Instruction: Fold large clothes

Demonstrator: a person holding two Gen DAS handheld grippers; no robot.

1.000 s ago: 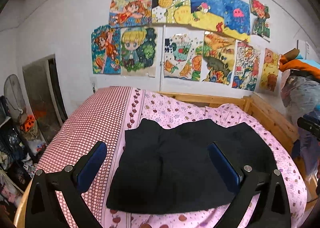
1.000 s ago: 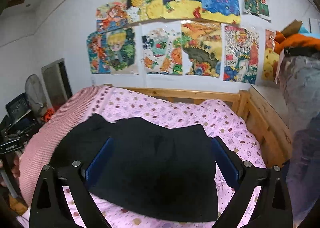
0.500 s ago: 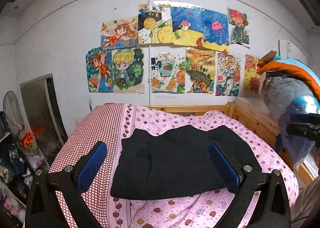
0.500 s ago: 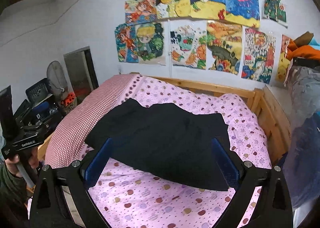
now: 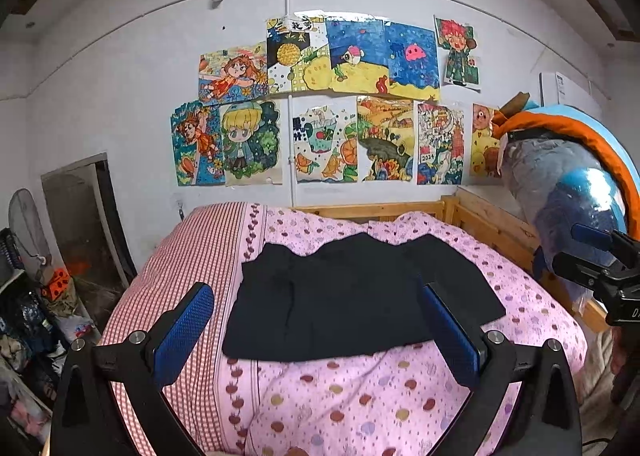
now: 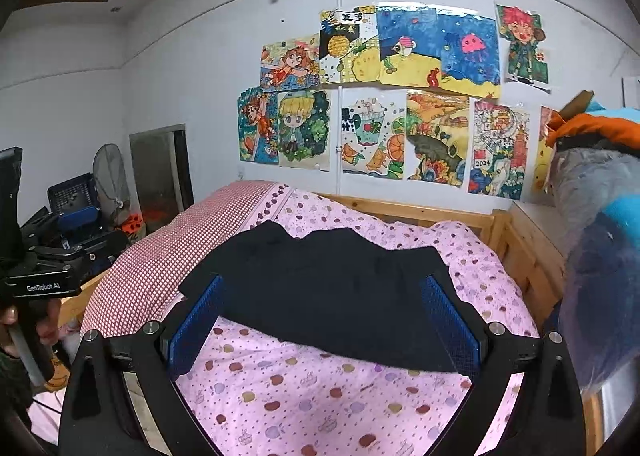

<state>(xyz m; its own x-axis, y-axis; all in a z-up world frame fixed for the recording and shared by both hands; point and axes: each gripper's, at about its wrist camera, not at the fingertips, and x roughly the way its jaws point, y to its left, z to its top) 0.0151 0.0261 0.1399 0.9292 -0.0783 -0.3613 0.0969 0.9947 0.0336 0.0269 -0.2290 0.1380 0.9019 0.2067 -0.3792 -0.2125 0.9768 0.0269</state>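
Note:
A black garment point(image 5: 352, 296) lies folded flat on the pink spotted bed cover point(image 5: 360, 396); it also shows in the right wrist view point(image 6: 332, 288). My left gripper point(image 5: 316, 330) is open and empty, held back above the near part of the bed. My right gripper point(image 6: 324, 320) is open and empty, also held back from the garment. The right gripper shows at the right edge of the left wrist view point(image 5: 600, 268). The left gripper shows at the left edge of the right wrist view point(image 6: 44, 268).
A wooden bed frame point(image 5: 492, 228) runs along the far and right sides. Bundled bedding and clothes point(image 5: 568, 184) are stacked at the right. A fan and clutter point(image 5: 28, 256) stand at the left. Drawings point(image 5: 328, 104) cover the wall.
Both grippers have pulled back and up from the garment, so more of the bed and wall shows. The garment lies still.

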